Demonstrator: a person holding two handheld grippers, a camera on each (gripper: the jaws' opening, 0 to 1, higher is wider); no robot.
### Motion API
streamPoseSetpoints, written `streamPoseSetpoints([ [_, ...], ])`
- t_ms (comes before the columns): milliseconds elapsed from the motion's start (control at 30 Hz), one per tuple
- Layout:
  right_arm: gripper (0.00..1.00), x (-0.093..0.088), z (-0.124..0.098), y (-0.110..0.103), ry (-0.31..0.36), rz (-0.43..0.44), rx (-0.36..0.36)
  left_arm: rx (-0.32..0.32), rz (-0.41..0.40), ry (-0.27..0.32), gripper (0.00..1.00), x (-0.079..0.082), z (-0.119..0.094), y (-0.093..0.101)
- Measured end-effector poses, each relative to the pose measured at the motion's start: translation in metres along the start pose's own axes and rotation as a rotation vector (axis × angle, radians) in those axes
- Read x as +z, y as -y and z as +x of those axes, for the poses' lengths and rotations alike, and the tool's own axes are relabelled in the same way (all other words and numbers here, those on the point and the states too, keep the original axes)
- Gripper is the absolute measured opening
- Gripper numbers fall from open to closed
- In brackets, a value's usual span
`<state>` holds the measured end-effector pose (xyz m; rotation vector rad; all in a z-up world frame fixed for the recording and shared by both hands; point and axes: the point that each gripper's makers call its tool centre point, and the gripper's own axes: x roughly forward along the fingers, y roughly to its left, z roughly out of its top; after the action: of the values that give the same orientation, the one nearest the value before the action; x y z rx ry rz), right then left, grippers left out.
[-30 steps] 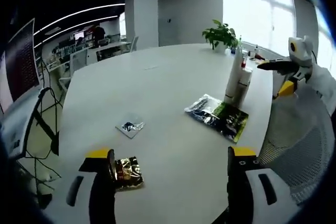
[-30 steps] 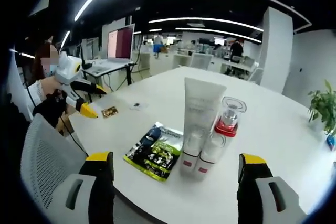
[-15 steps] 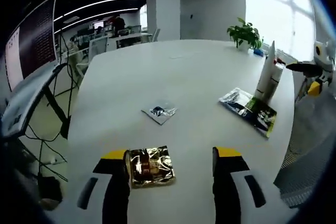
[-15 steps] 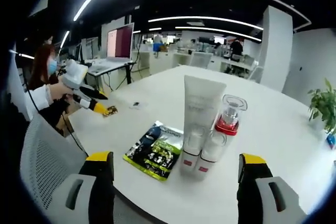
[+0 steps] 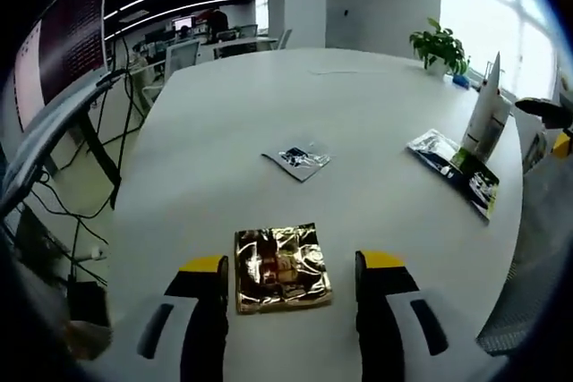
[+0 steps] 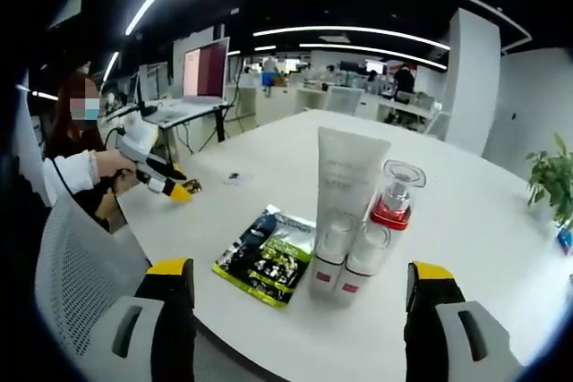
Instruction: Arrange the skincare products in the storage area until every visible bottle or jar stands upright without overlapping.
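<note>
- Left gripper (image 5: 291,279) spread wide over the white table (image 5: 358,114), nothing gripped; gold foil sachet (image 5: 280,267) flat between the jaws, nearer the left one, contact unclear.
- Small silver sachet (image 5: 296,157) flat at 12 o'clock from the gold one, well apart.
- Green-and-black packet (image 5: 455,170) flat out at 2 o'clock, just beside the upright white tube (image 5: 484,115).
- Potted plant (image 5: 440,46) near the far table edge, about 1 o'clock.
- Right gripper (image 6: 300,297) also wide open, empty, short of the cluster.
- Tall white tube (image 6: 344,194) upright; clear-capped bottle with red collar (image 6: 394,201) just beside it at 3 o'clock; two small white bottles (image 6: 346,254) upright in front, close together.
- Green-and-black packet (image 6: 267,255) flat at 9 o'clock of the bottles.
- Other gripper (image 6: 157,169) held in a hand at 9 o'clock, yellow tips low at the table.
</note>
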<state>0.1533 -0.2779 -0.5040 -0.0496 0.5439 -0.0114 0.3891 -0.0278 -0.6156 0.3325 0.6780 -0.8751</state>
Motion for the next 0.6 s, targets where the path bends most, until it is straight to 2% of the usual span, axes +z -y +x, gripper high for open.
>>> streamPoseSetpoints([
  [133,1.00,0.0006,0.0006,-0.0003,0.002,0.000,0.002,-0.002,0.008,-0.005,0.50,0.0012,0.0012,-0.0027],
  [233,1.00,0.0010,0.0015,-0.0014,0.000,-0.006,0.005,-0.025,0.031,-0.037,0.46,0.0005,0.0030,-0.0033],
  [467,1.00,0.0019,0.0002,-0.0011,0.004,-0.012,-0.002,-0.046,0.058,-0.038,0.36,0.0056,0.0050,-0.0061],
  [600,1.00,0.0001,-0.0008,-0.0004,0.002,-0.009,-0.006,-0.052,0.073,-0.042,0.35,0.0065,0.0057,-0.0055],
])
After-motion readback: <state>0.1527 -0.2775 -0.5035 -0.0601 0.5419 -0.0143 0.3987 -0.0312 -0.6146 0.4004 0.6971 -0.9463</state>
